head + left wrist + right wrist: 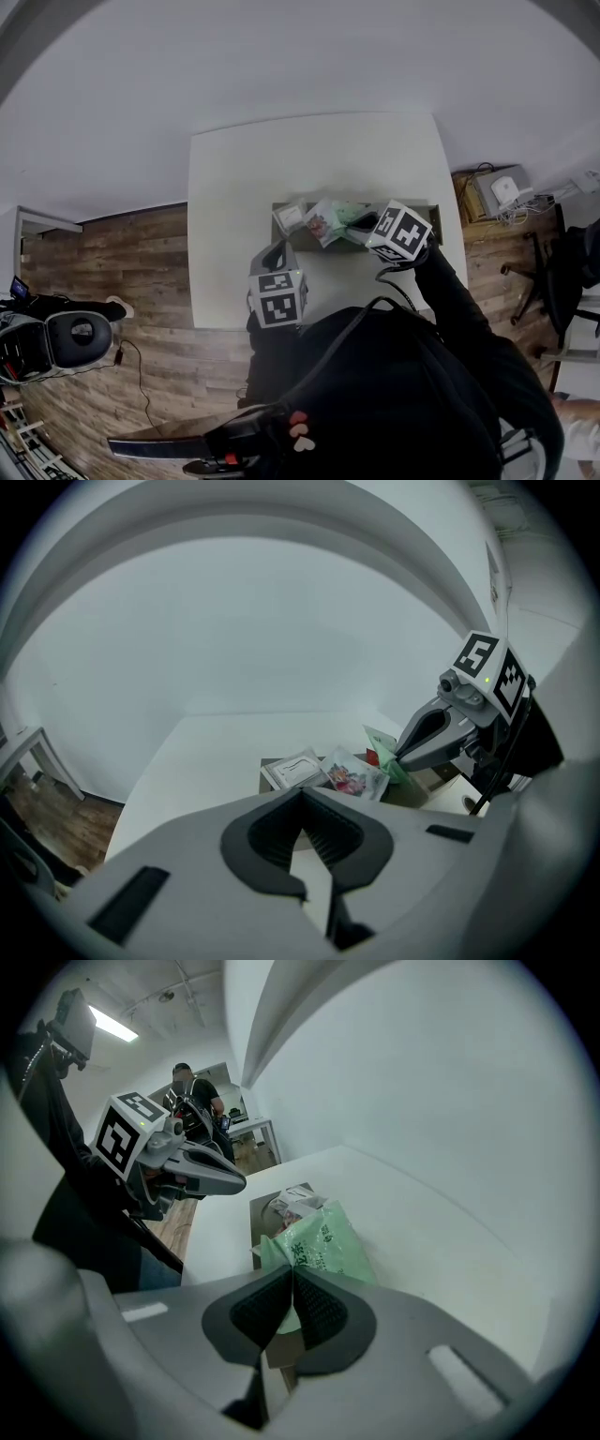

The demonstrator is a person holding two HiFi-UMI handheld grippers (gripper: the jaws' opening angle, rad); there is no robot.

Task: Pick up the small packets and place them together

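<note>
A shallow grey tray (424, 212) lies on the white table (244, 178). In it are a white packet (290, 217) and a floral packet (321, 225). My right gripper (291, 1274) is shut on the near edge of a green packet (323, 1241), which it holds tilted over the tray's middle. From the left gripper view the green packet (382, 747) sticks up behind the floral packet (352, 778) and the white packet (295, 769). My left gripper (302, 794) hovers near the table's front edge, short of the tray, shut with nothing in it.
Wooden floor (112, 272) borders the table's left and front. A low cabinet with a white device (506, 190) and an office chair (562, 272) stand to the right. A person (192, 1087) stands far off in the right gripper view.
</note>
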